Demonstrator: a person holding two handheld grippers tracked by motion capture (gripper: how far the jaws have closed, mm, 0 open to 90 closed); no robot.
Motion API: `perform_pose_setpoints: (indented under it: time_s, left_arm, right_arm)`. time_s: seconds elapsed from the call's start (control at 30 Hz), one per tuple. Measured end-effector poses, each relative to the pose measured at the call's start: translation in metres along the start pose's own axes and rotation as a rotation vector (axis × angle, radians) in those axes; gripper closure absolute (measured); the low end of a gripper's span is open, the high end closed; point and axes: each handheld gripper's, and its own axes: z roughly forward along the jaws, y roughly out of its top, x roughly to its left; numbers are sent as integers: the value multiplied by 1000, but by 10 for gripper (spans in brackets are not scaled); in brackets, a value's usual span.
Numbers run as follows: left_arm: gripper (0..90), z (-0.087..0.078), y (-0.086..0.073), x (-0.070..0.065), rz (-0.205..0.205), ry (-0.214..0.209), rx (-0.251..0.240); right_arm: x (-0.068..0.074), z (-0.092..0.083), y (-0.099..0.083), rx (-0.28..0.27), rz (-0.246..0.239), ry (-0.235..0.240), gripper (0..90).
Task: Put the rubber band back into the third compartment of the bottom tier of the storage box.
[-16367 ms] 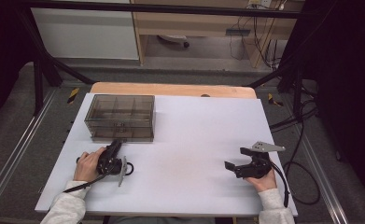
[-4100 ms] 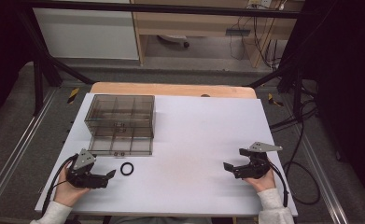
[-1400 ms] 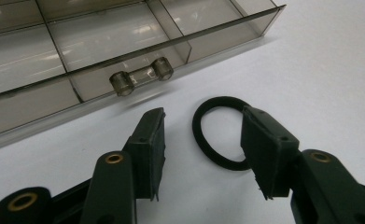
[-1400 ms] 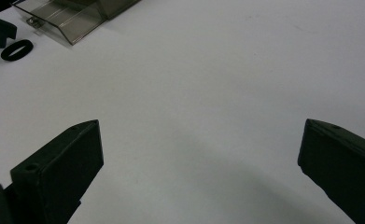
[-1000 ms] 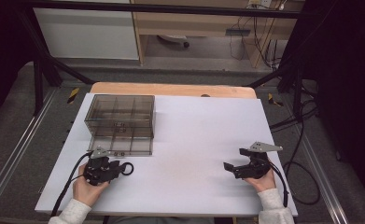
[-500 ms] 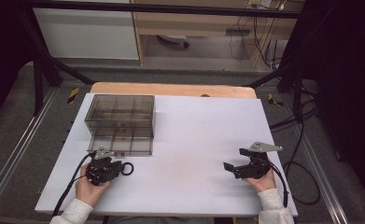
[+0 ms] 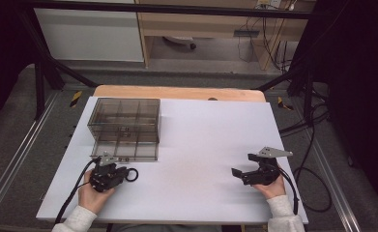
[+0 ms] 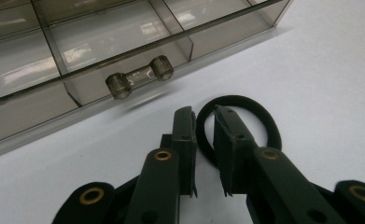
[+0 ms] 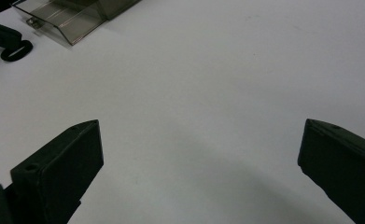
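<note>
A black elastic ring (image 7: pixel 132 169) lies flat on the white table (image 7: pixel 201 145), just in front of a smoky clear drawer box (image 7: pixel 123 116). The box's bottom drawer (image 7: pixel 128 151) is pulled out, and its clear handle (image 8: pixel 140 77) shows in the left gripper view. My left gripper (image 7: pixel 125 174) rests on the table. Its jaws have just been closing, and the ring's near band (image 8: pixel 238 101) is pinched between them (image 8: pixel 203 111). My right gripper (image 7: pixel 242 164) rests at the front right of the table, open wide (image 9: pixel 201 128) with nothing between its jaws.
A wooden board (image 7: pixel 177 92) edges the table's far side. Metal frame rails (image 7: pixel 12 164) run along both sides, and cables (image 7: pixel 312 145) hang at the right. In the right gripper view, the ring (image 9: pixel 16 50) and the open drawer (image 9: pixel 68 18) lie far off.
The drawer, shut in the oldest frame, now stands open. The left gripper came in from the left to the ring and its jaws narrowed on the band. The right hand kept still.
</note>
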Motion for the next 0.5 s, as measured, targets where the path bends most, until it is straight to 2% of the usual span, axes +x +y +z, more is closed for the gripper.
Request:
perform_pose_setpoints:
  time_s: [0.5]
  left_arm:
    - [827,1,1,0,17,10,5]
  right_arm:
    - [0,0,0,-2,-1,-1,6]
